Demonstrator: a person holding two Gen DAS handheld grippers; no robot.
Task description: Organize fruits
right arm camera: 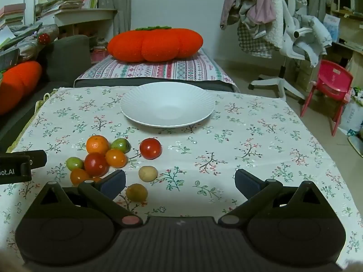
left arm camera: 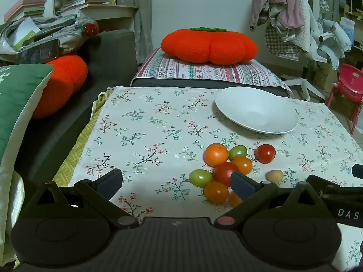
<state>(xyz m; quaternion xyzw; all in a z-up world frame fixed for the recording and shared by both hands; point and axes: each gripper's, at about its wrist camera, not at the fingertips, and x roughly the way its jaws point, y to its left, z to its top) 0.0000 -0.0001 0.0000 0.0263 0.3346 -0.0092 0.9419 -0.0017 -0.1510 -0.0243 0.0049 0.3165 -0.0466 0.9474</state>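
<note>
A white plate (left arm camera: 256,113) (right arm camera: 167,105) sits empty at the far side of the floral cloth. In front of it lies a cluster of small fruits: an orange mandarin (left arm camera: 216,154) (right arm camera: 97,144), red tomatoes (left arm camera: 265,153) (right arm camera: 150,148), green ones (left arm camera: 200,178) (right arm camera: 120,145), orange ones (left arm camera: 216,192) (right arm camera: 115,158), and two tan fruits (right arm camera: 148,173) (right arm camera: 136,192). My left gripper (left arm camera: 175,184) is open and empty, the cluster at its right finger. My right gripper (right arm camera: 180,184) is open and empty, the tan fruits near its left finger.
The floral cloth (right arm camera: 249,140) covers a low table. Behind it stands a bench with an orange pumpkin cushion (right arm camera: 155,44). A sofa with cushions (left arm camera: 61,83) lies on the left; a red child chair (right arm camera: 329,88) and a clothes-draped office chair (right arm camera: 283,34) stand on the right.
</note>
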